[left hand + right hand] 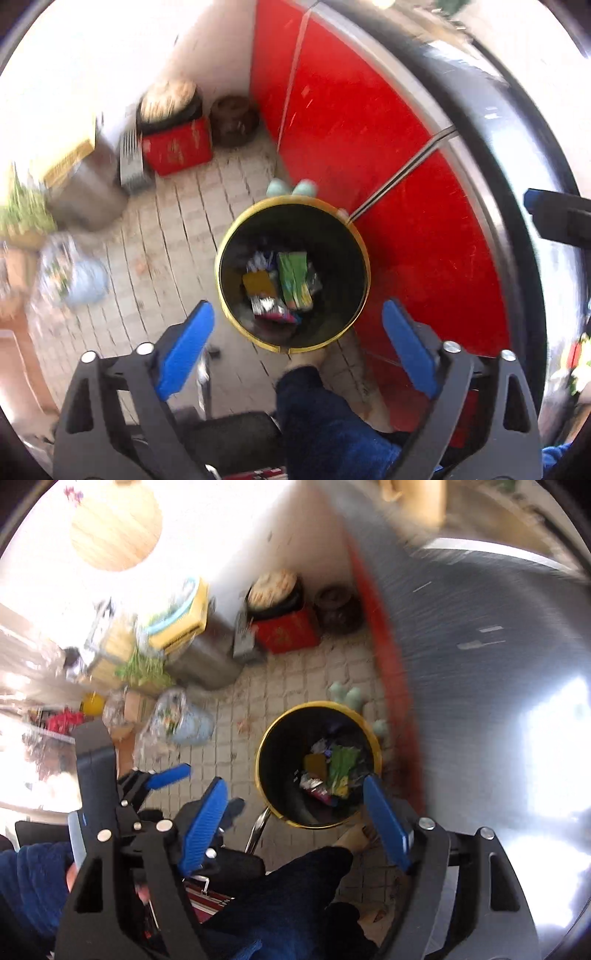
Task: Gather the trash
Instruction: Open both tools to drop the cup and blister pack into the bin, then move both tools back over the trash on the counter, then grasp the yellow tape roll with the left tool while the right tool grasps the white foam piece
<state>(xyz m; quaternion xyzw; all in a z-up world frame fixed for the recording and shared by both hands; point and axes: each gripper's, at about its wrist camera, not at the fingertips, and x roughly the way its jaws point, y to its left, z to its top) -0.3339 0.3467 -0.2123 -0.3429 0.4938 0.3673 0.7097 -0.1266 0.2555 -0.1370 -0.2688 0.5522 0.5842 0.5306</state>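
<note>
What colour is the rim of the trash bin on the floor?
Yellow, around a black inside; the bin's rim shows best in the left wrist view.

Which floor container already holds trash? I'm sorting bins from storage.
The round black bin with the yellow rim, holding wrappers. The red box has a covered pot on top; the brown jar appears lidded.

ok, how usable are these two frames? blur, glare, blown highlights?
Left wrist: motion blur at the left edge, wall blown out top left, but the bin and the trash inside it read fairly sharp, as does the open left claw. Right wrist: heavy streaking across the counter, white glare at right, wall overexposed; the bin is softer, the open right claw clear.
</note>
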